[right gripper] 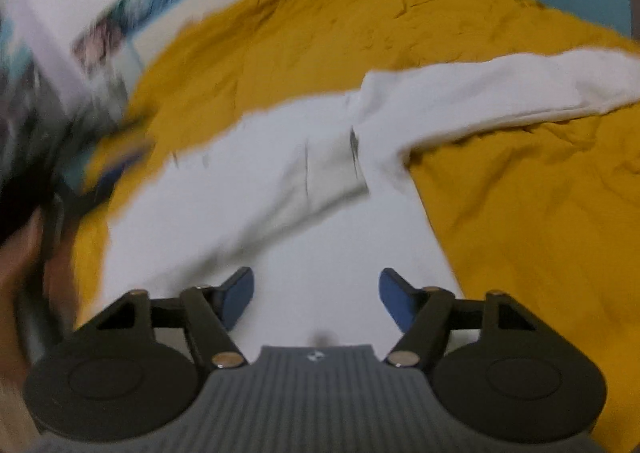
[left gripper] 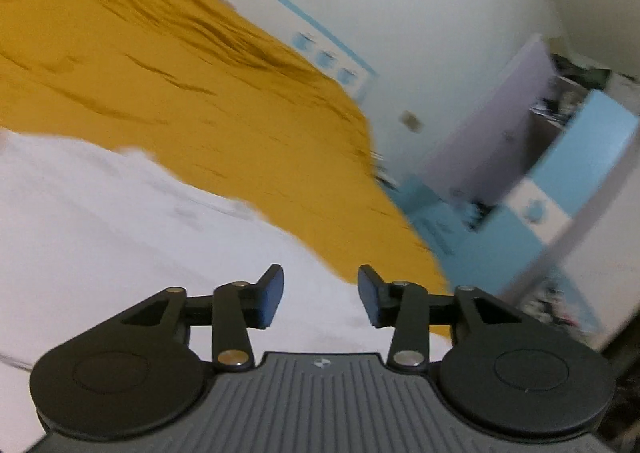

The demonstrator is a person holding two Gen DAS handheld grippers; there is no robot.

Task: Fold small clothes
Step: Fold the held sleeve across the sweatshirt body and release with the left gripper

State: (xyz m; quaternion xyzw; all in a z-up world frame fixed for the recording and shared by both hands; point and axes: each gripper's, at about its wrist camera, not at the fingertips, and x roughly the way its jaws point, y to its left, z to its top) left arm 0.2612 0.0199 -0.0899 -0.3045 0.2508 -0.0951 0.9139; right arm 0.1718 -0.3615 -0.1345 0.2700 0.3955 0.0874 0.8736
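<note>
A small white garment [right gripper: 280, 189] lies spread on a mustard-yellow bed cover [right gripper: 520, 213]. One sleeve [right gripper: 500, 89] stretches to the right; a folded flap crosses its middle. My right gripper [right gripper: 316, 299] is open and empty, low over the garment's near part. In the left wrist view the white garment [left gripper: 120, 221] fills the lower left, with the yellow cover [left gripper: 180, 85] beyond it. My left gripper [left gripper: 320, 295] is open and empty above the garment's edge. Both views are motion-blurred.
A white wall with a blue-bordered poster [left gripper: 332, 61] lies behind the bed. A blue and lilac cabinet [left gripper: 540, 173] stands past the bed's right edge. A person's arm [right gripper: 24, 253] shows at the left of the right wrist view.
</note>
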